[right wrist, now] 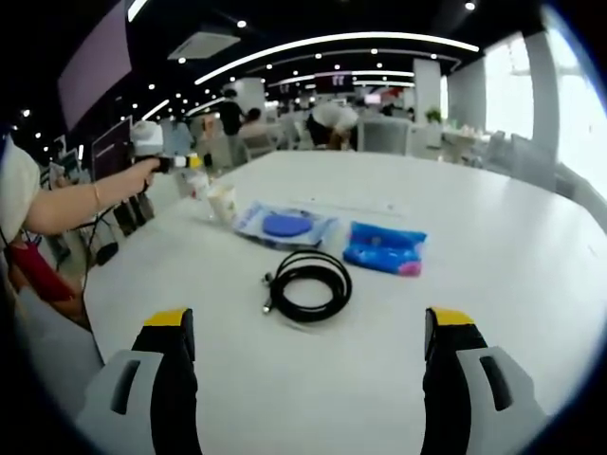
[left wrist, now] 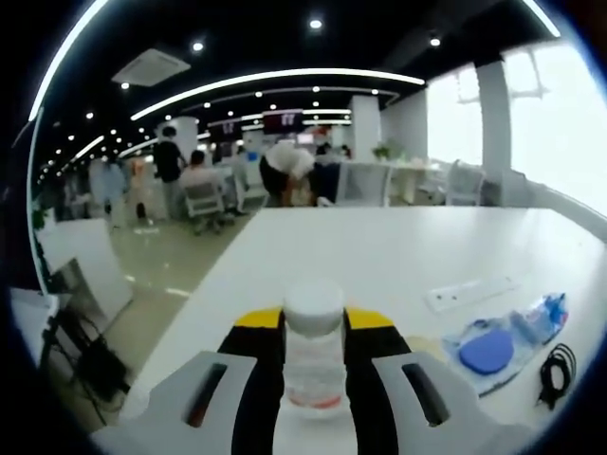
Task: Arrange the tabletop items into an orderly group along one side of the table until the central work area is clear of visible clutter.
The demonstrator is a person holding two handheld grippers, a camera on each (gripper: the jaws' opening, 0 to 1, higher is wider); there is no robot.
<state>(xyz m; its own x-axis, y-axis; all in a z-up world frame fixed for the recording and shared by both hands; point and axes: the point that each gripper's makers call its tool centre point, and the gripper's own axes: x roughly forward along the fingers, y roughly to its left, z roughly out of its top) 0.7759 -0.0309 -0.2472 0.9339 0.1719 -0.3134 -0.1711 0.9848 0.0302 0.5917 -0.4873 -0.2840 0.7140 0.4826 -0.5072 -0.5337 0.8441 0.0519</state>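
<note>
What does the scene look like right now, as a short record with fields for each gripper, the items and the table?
left gripper: shut on a clear bottle with a white cap, at the table's edge
right gripper: open, holding nothing, facing the items
cable: black, coiled, nearest the right gripper
blue pack: flat, beside the cable
bag: clear, a blue disc inside
power strip: white, lying flat
table: white, far half bare
</note>
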